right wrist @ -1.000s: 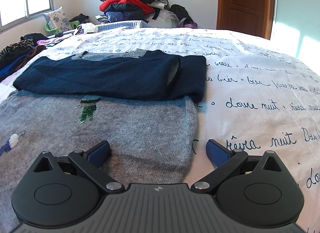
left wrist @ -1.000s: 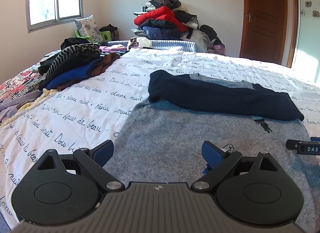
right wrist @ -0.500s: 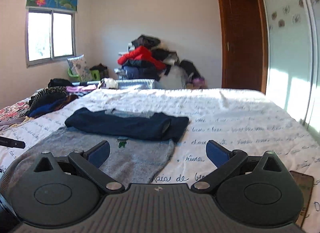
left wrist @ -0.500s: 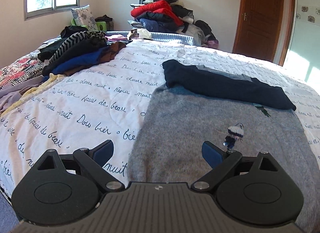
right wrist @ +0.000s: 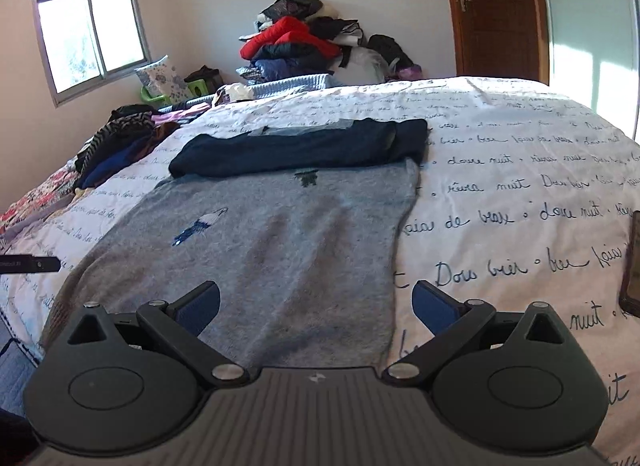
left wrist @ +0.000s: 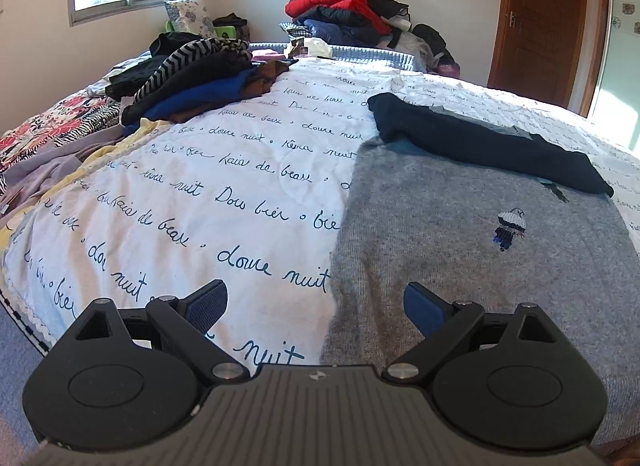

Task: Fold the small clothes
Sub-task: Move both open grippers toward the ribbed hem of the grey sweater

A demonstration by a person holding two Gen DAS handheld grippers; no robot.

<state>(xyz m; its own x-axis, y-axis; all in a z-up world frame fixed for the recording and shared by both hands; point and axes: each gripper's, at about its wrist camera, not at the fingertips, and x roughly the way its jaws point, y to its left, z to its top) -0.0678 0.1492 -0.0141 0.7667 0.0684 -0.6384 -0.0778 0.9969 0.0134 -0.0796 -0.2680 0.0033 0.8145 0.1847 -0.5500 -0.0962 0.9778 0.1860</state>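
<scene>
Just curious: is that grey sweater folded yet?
Partly. The grey sweater has its navy sleeves folded across the top; its body lies spread flat.

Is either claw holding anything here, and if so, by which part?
Nothing is held. The left claw and right claw are both open above the grey sweater, clear of it.

Black claw [left wrist: 316, 306], blue pads [left wrist: 208, 304], silver screws.

Bare bedspread [left wrist: 240, 193] flanks sweater [right wrist: 280, 250]; phone [right wrist: 632, 262], perhaps, right.
</scene>
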